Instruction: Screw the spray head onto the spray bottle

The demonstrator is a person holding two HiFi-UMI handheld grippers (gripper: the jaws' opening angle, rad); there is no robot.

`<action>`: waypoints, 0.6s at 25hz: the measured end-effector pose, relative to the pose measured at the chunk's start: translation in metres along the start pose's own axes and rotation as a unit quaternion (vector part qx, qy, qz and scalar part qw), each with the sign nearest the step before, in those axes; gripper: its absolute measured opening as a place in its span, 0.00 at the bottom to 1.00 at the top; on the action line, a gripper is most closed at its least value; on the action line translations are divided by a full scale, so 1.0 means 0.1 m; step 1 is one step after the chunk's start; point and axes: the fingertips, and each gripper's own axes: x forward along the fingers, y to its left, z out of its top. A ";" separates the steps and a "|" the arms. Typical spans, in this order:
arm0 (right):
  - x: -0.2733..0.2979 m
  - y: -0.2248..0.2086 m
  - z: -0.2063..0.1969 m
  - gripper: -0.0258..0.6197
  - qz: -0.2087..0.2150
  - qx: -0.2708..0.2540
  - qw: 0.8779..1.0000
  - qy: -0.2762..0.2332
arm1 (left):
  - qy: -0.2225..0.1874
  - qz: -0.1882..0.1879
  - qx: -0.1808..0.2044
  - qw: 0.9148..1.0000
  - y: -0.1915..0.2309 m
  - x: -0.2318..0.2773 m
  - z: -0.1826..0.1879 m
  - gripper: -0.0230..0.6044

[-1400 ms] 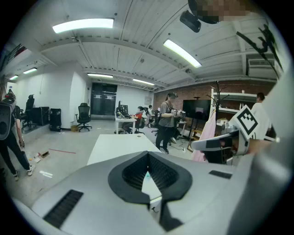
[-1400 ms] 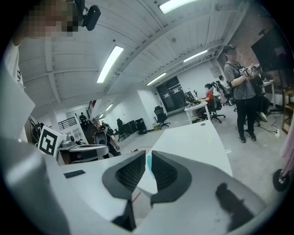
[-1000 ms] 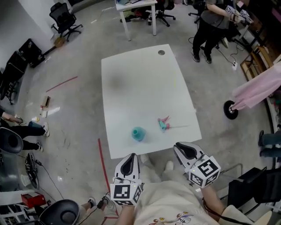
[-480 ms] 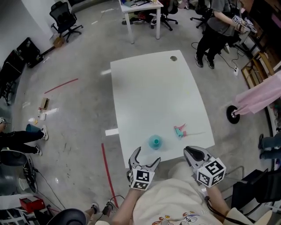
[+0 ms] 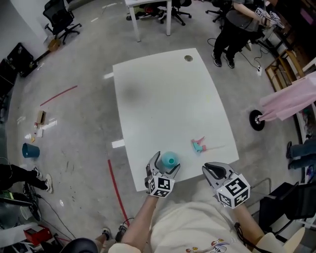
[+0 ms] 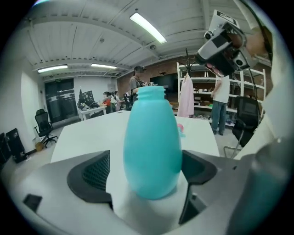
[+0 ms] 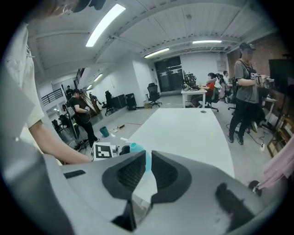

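A teal spray bottle [image 5: 170, 158] stands upright without its head near the front edge of the white table [image 5: 163, 94]. My left gripper [image 5: 165, 166] straddles it. Its jaws have just been opening and now stand wide, with a gap on each side of the bottle [image 6: 151, 147], so the pads do not press it. The pink and teal spray head [image 5: 198, 145] lies on the table to the bottle's right, a little farther in. My right gripper [image 5: 214, 171] hovers at the table's front edge below the spray head, shut [image 7: 148, 167] and empty.
A person [image 5: 237, 24] stands beyond the table's far right corner. Office chairs [image 5: 59, 17] and a white desk [image 5: 148, 7] stand behind. A pink garment [image 5: 291, 96] hangs at the right. On the floor at the left are red tape [image 5: 114, 185] and a blue bucket [image 5: 30, 149].
My left gripper came forward and down from below the table edge, opened its jaws, and now has the bottle between them. The right gripper shifted slightly and stayed shut.
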 end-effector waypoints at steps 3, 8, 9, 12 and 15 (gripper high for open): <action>0.03 -0.08 -0.04 0.10 -0.003 -0.001 1.000 0.012 | -0.014 -0.007 0.019 1.000 -0.04 0.07 0.07 0.77; 0.05 -0.18 -0.08 0.10 -0.012 -0.007 1.000 0.020 | -0.023 -0.014 0.020 0.999 -0.11 0.15 0.13 0.69; 0.06 -0.21 -0.10 0.10 -0.015 -0.010 1.000 0.020 | -0.021 -0.016 0.021 0.999 -0.13 0.16 0.14 0.69; 0.16 -0.26 -0.20 0.10 -0.015 -0.044 0.998 0.043 | -0.011 -0.015 0.031 0.999 -0.16 0.10 0.22 0.69; 0.32 -0.38 -0.32 0.12 -0.024 -0.181 0.978 0.100 | -0.008 -0.010 0.041 0.999 -0.16 -0.01 0.39 0.69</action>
